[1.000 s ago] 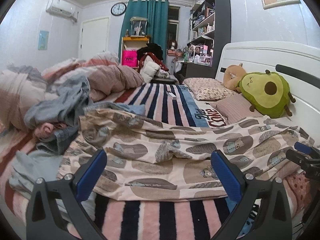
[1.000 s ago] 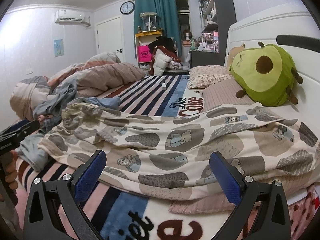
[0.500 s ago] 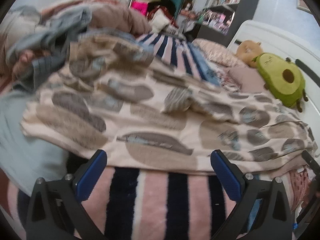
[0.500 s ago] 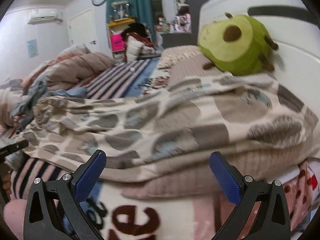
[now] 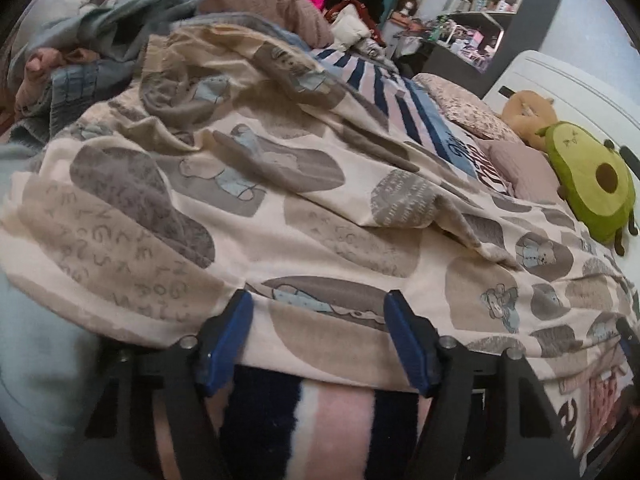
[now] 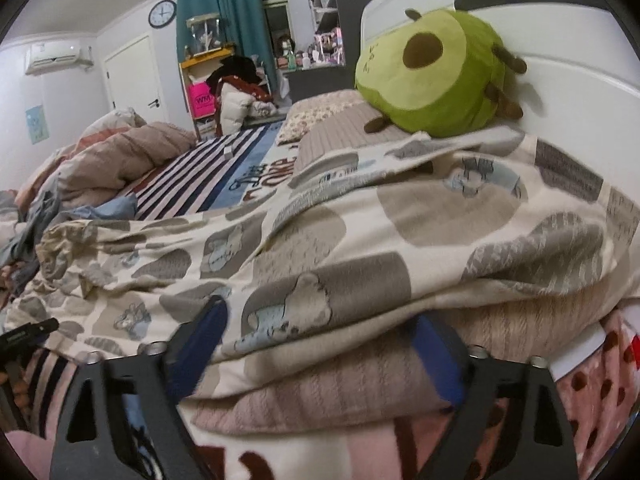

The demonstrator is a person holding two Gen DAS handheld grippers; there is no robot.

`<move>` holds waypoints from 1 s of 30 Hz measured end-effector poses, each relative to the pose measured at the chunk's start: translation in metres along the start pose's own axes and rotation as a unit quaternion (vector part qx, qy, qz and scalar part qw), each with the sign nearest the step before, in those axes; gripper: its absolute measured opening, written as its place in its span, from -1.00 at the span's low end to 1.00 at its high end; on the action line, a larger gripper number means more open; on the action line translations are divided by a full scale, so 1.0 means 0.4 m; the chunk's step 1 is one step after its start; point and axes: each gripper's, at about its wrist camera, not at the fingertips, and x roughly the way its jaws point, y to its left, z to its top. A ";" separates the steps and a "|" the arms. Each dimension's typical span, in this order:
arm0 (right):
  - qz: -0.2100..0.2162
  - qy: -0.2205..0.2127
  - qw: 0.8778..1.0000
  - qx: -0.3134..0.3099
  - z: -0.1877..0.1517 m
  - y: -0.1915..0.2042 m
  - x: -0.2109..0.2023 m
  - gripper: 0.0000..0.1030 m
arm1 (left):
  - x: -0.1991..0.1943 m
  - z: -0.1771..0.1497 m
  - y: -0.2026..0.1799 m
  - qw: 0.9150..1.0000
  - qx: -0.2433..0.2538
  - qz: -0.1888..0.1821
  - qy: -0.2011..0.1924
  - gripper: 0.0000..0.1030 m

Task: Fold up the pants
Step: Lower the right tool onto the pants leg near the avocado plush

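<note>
A striped blanket [image 5: 336,432] in pink, navy and white covered the bed, and across it lay the pants [image 5: 304,216], a cream fabric printed with grey-brown ovals and small bears, spread wide and rumpled from a heap of clothes [image 5: 100,40] at one end toward the white headboard [image 6: 560,92] at the other. Against that headboard sat an avocado plush [image 6: 436,72] on a ribbed pink pillow [image 6: 340,136], just beyond the far edge of the pants. In the left wrist view the left gripper [image 5: 320,340] was at the near hem: the edge of the cloth ran between its two blue fingers [image 5: 228,344], which stood apart with the hem lying across the gap and draping over the left fingertip, not pinched. In the right wrist view the right gripper [image 6: 320,340] was pushed in under the near edge of the pants, where they lay over a folded pink knit layer [image 6: 328,392]; the fabric draped over both blue fingers [image 6: 200,340], half hiding the right one, and the jaws were spread wide with the cloth bunched between them, not clamped. The tip of the other gripper showed dark at that view's left edge.
</note>
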 end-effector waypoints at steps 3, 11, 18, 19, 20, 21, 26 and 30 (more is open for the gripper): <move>-0.001 0.001 1.000 -0.001 0.005 0.003 0.003 0.40 | -0.013 -0.009 0.000 1.000 0.000 0.004 0.007 0.33; -0.001 0.012 1.000 0.003 -0.009 0.004 -0.003 0.40 | -0.034 -0.054 0.007 0.999 -0.001 -0.014 0.039 0.73; -0.008 0.028 1.000 0.012 -0.030 -0.018 -0.015 0.50 | -0.029 -0.073 -0.003 0.999 0.021 0.003 0.042 0.77; 0.001 0.029 0.999 0.023 -0.032 -0.026 -0.015 0.56 | -0.028 -0.072 0.001 0.999 0.014 -0.001 0.041 0.81; 0.008 0.028 0.999 0.031 -0.033 -0.031 -0.014 0.62 | -0.027 -0.069 0.005 0.999 0.005 -0.007 0.040 0.87; 0.016 0.027 0.999 0.040 -0.030 -0.034 -0.011 0.66 | -0.024 -0.065 0.008 0.999 -0.005 -0.013 0.038 0.91; 0.040 0.008 0.998 0.054 -0.002 -0.023 -0.002 0.70 | 0.019 -0.004 0.028 0.999 -0.045 -0.009 0.000 0.97; 0.037 -0.002 0.998 0.056 0.022 -0.019 0.014 0.62 | 0.037 0.040 0.056 0.997 -0.078 0.016 -0.026 0.46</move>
